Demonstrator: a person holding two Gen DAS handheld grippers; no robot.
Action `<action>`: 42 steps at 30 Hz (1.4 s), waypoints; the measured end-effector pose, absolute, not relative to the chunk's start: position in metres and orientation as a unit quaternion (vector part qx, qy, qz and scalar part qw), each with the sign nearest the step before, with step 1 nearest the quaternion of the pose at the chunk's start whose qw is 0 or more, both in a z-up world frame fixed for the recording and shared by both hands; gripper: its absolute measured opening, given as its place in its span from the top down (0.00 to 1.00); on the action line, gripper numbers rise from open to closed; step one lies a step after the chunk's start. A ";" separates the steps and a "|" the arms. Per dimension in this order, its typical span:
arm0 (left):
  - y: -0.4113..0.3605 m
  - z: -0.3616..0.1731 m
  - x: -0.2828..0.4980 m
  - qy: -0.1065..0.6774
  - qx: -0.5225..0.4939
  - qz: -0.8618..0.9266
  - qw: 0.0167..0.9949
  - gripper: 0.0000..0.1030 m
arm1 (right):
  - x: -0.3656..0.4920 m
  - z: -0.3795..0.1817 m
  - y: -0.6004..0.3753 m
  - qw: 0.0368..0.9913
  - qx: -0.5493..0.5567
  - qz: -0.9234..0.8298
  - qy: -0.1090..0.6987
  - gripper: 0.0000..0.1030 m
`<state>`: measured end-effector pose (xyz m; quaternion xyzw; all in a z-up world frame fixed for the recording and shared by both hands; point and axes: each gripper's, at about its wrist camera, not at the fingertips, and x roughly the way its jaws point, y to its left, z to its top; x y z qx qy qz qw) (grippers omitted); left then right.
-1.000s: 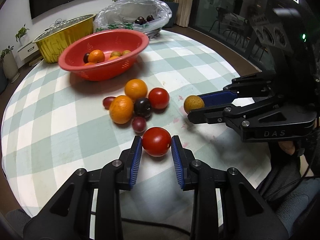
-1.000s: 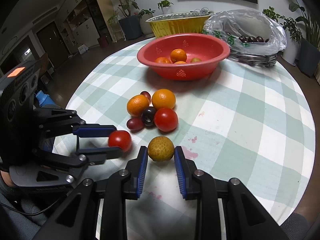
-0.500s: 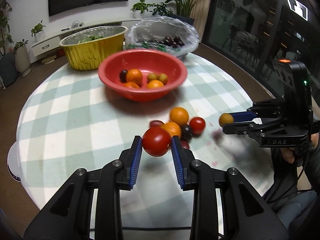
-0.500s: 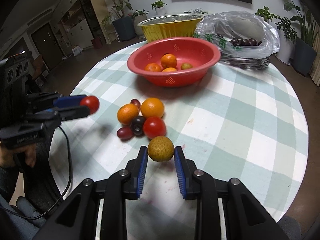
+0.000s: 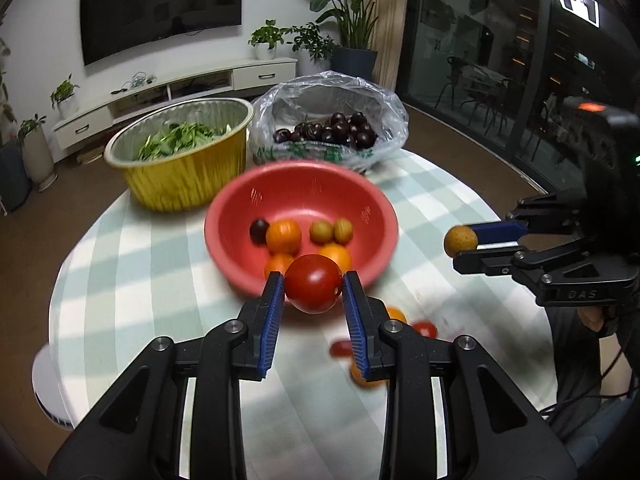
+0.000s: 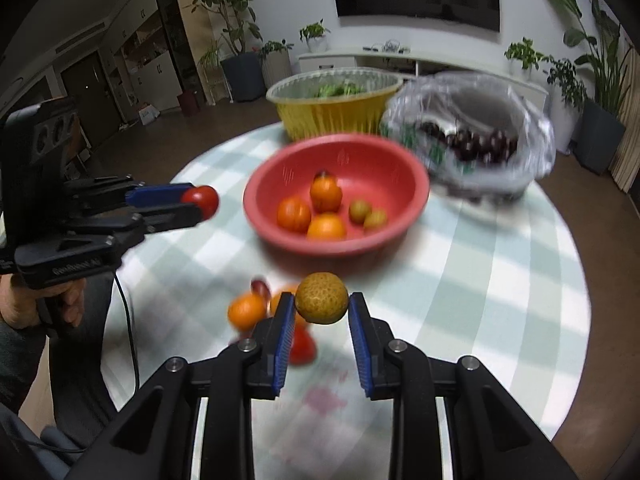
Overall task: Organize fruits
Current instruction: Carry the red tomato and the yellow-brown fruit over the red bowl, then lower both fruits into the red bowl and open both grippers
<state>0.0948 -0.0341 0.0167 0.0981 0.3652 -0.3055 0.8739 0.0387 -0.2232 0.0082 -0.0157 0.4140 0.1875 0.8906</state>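
My left gripper (image 5: pixel 313 292) is shut on a red tomato (image 5: pixel 313 289) and holds it in the air near the front rim of the red bowl (image 5: pixel 304 184). My right gripper (image 6: pixel 321 308) is shut on a yellow-brown round fruit (image 6: pixel 321 298), raised above the table short of the red bowl (image 6: pixel 360 152). The bowl holds several oranges, two small green fruits and a dark plum. Loose oranges, a tomato and a plum (image 6: pixel 246 312) lie on the table under the grippers, blurred. The left gripper with the tomato (image 6: pixel 202 200) shows at the left of the right wrist view.
A gold foil pan of greens (image 5: pixel 182 148) and a clear plastic bag of dark cherries (image 5: pixel 332 120) stand behind the bowl. The round table has a green-checked cloth (image 5: pixel 120 264). Its edges fall away on all sides.
Both grippers have lifted their fruits off the table and moved forward toward the red bowl. The loose fruit pile now lies below and behind the fingertips.
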 end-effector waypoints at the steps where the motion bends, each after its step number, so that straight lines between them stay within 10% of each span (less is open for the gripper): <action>1: -0.038 0.017 0.103 0.366 0.101 -0.307 0.873 0.73 | 0.044 0.014 -0.222 0.893 -0.019 0.186 0.409 0.71; 42: -0.098 -0.060 0.195 0.427 0.151 -0.301 0.839 0.72 | 0.170 -0.036 -0.195 0.859 -0.054 0.138 0.490 0.71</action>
